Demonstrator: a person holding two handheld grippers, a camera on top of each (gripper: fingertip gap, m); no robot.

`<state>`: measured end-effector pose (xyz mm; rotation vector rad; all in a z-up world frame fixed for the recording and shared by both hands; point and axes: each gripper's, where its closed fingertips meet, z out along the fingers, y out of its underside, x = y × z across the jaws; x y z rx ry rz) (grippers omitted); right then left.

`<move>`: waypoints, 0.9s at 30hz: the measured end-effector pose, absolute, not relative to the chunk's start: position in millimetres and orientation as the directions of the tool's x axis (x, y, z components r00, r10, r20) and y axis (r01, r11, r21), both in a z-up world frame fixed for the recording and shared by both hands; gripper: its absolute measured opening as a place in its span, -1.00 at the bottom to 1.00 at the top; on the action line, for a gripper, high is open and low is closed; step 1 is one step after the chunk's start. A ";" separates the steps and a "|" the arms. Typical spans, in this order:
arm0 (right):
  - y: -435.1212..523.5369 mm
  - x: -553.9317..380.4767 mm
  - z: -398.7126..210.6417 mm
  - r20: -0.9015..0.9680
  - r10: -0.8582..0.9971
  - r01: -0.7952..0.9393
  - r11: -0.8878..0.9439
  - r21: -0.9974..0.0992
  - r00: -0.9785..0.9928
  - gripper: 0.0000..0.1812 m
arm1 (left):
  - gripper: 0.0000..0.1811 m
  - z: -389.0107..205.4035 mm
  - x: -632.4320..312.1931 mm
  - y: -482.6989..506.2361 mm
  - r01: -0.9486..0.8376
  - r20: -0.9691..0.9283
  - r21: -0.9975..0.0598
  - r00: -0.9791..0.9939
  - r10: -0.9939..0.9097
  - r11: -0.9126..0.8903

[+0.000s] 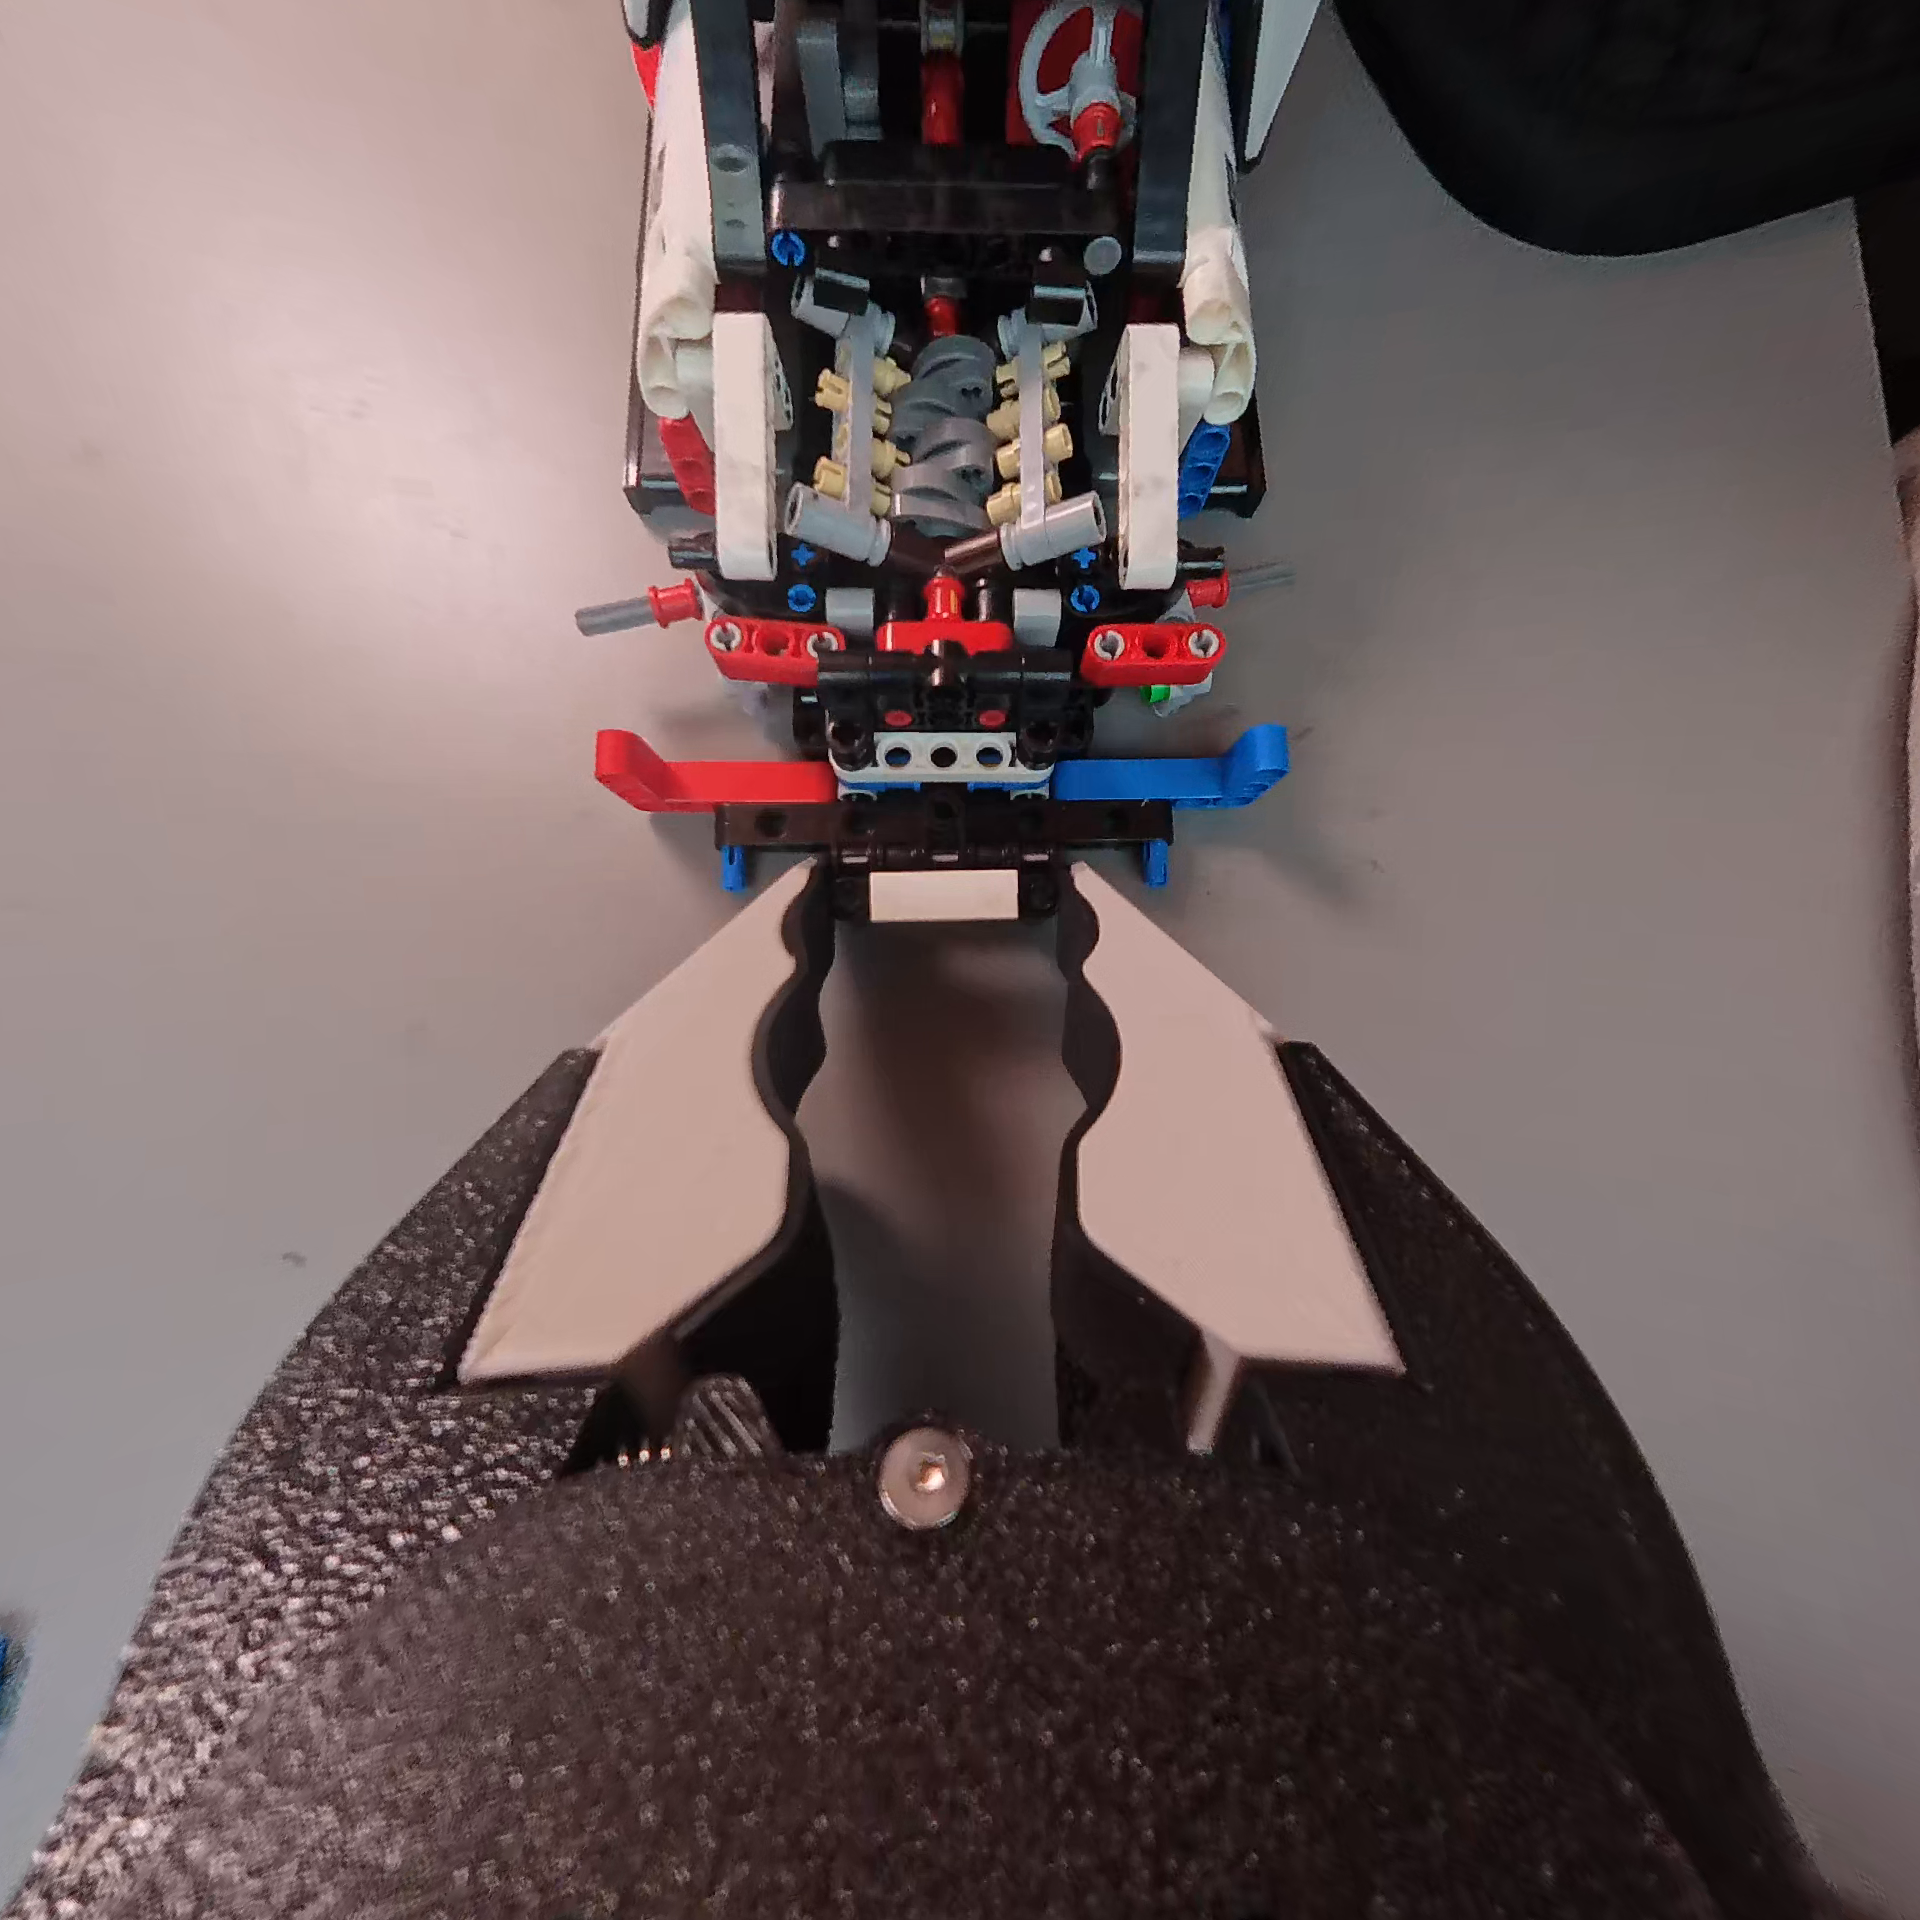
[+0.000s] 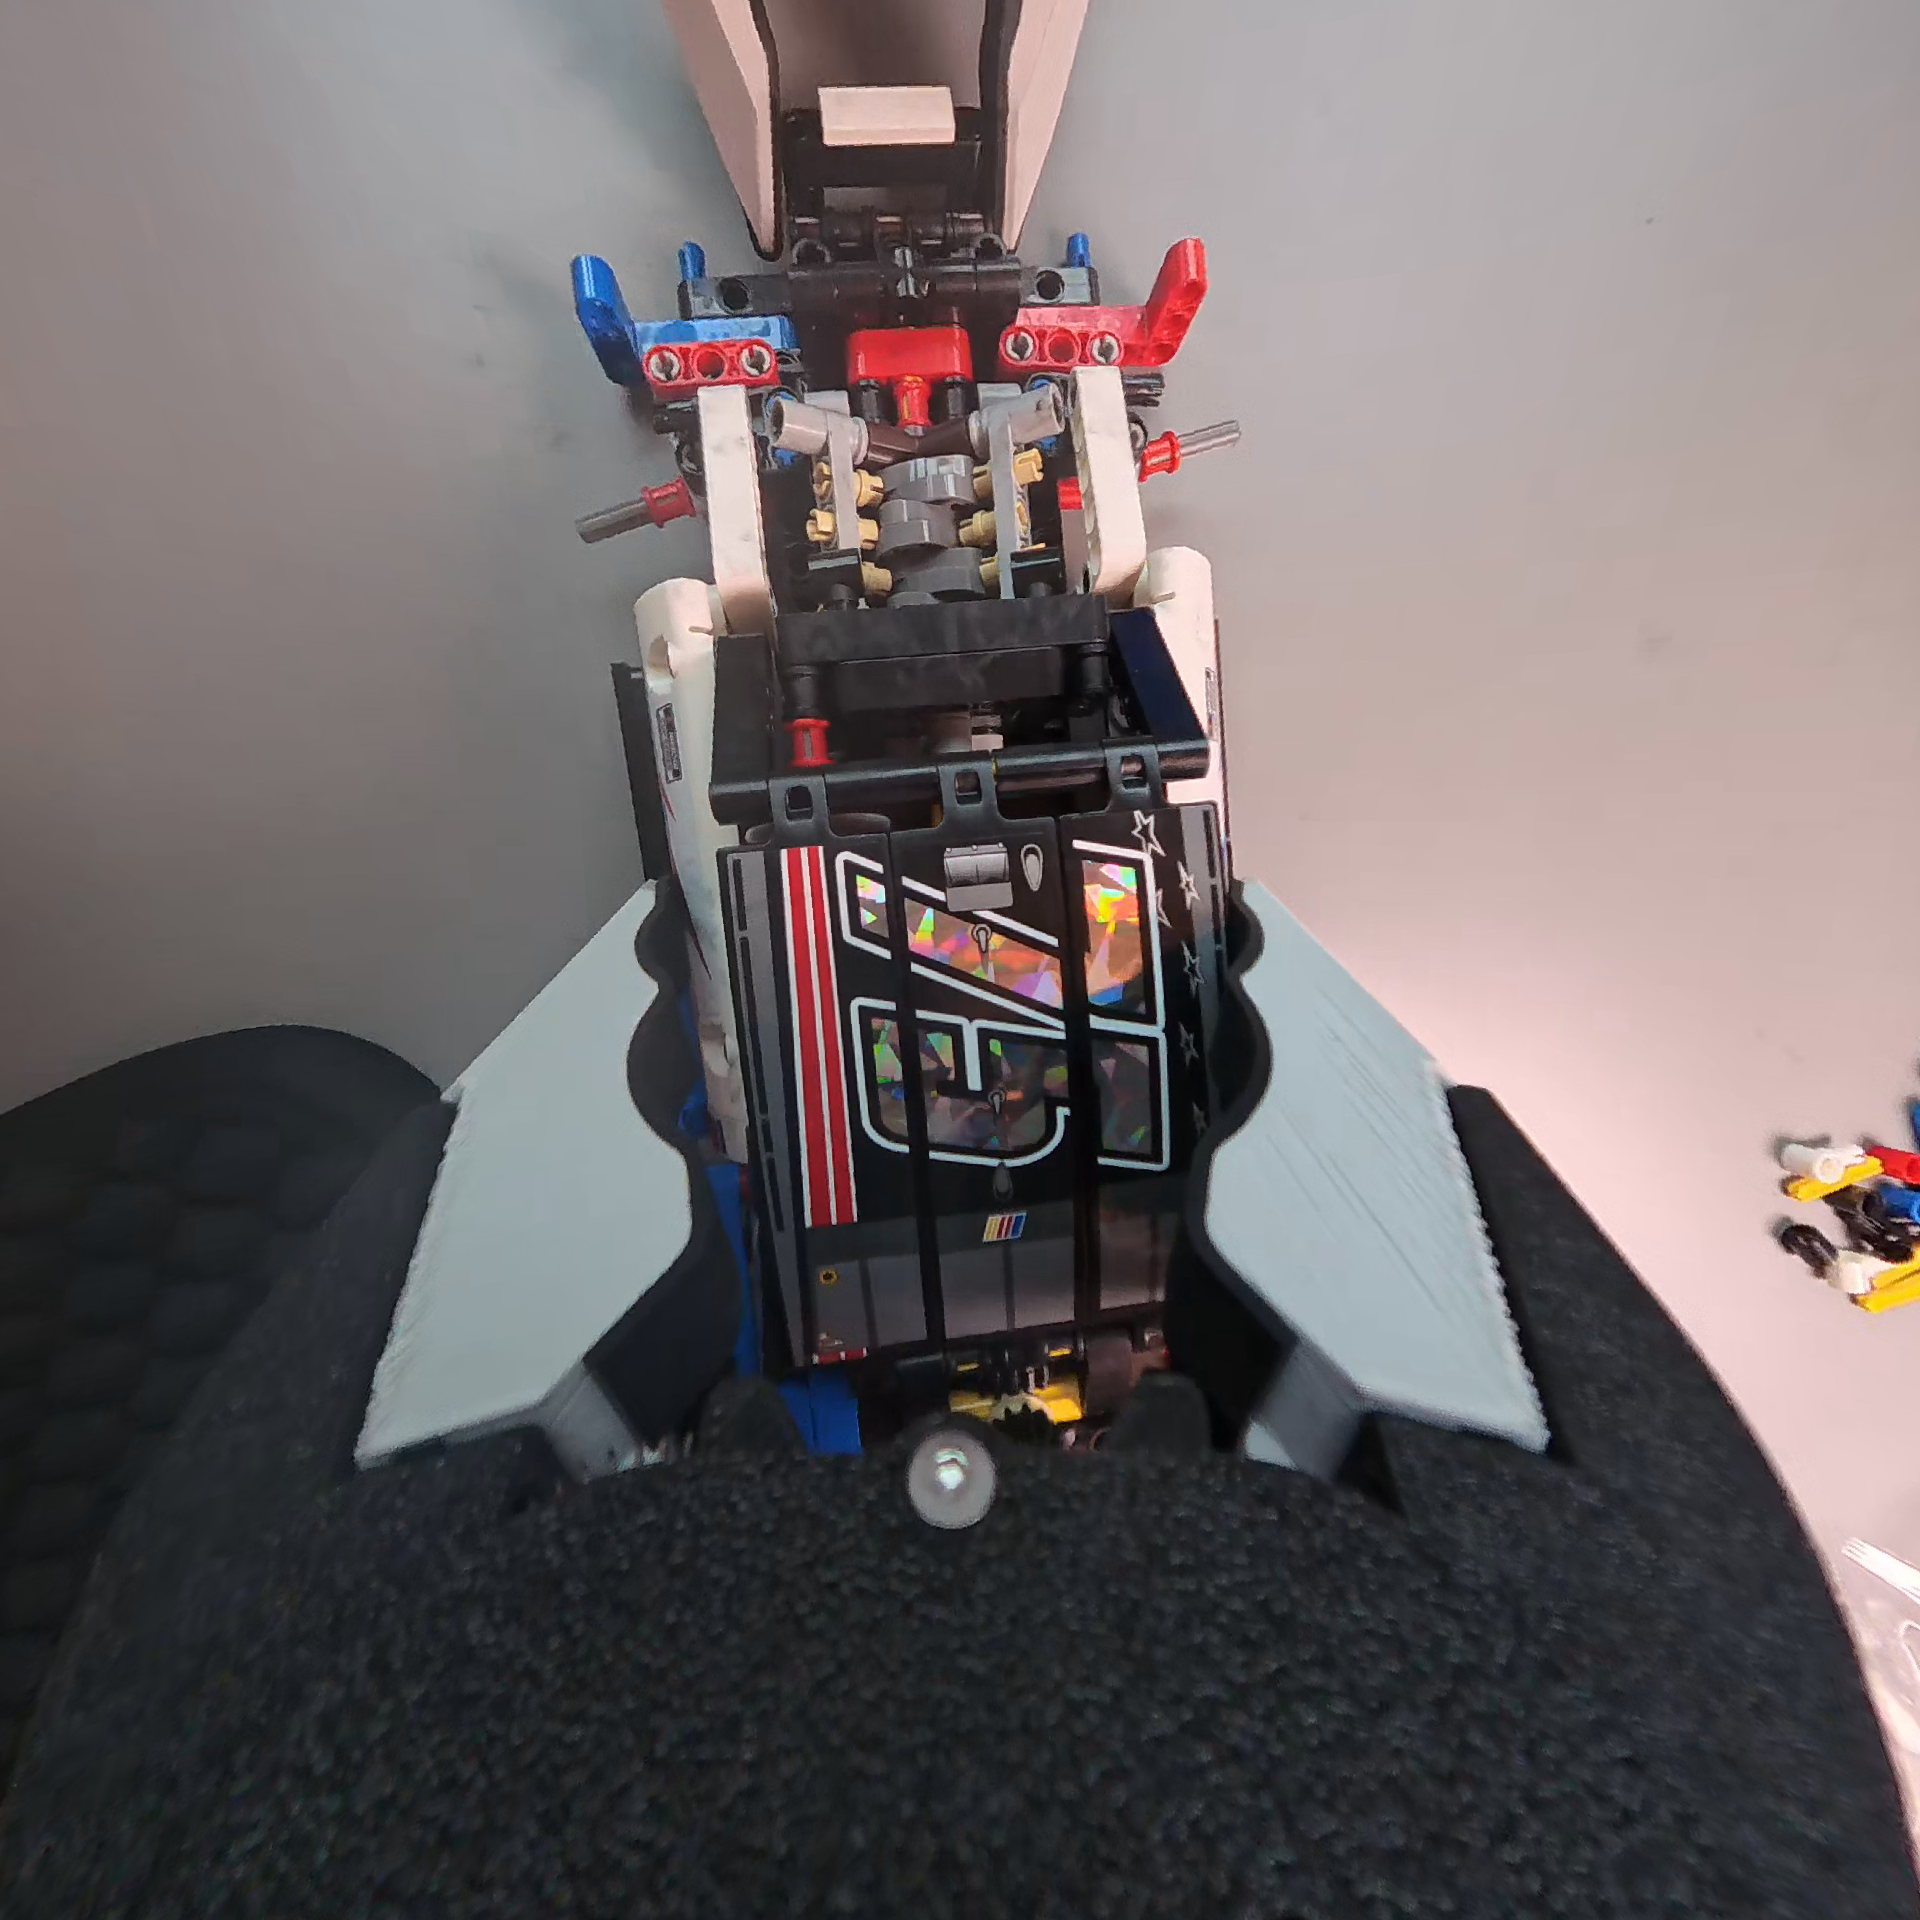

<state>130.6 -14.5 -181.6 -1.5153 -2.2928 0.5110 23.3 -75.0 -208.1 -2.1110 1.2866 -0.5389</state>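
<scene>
A brick-built toy car (image 1: 940,447) lies on a grey table (image 1: 312,520), with an open engine bay, white side beams and red and blue beams at its near end. My left gripper (image 1: 945,914) is shut on the black end frame (image 1: 940,847) of the car, which carries a white tile (image 1: 943,896). My right gripper (image 2: 948,904) is shut on the car's body, with its fingers on both sides of the black roof panel (image 2: 966,1039) with red stripes and a shiny sticker. The left gripper also shows in the right wrist view (image 2: 883,145), at the car's far end.
Several small loose bricks (image 2: 1860,1216) lie on the table at the right, with a clear plastic bag (image 2: 1886,1621) nearer the edge. A black padded object (image 2: 156,1195) sits at the left; it is likely the dark shape at the top right of the left wrist view (image 1: 1610,104). My right fingertips sit around 15 centimeters from my left ones.
</scene>
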 end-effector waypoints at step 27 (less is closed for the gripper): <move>-18.1 132.8 -182.1 0.064 0.930 0.797 0.344 -0.497 -0.362 0.12 | -0.53 -207.2 19.2 -88.3 -0.656 0.014 -0.652 0.490 -0.871 -0.380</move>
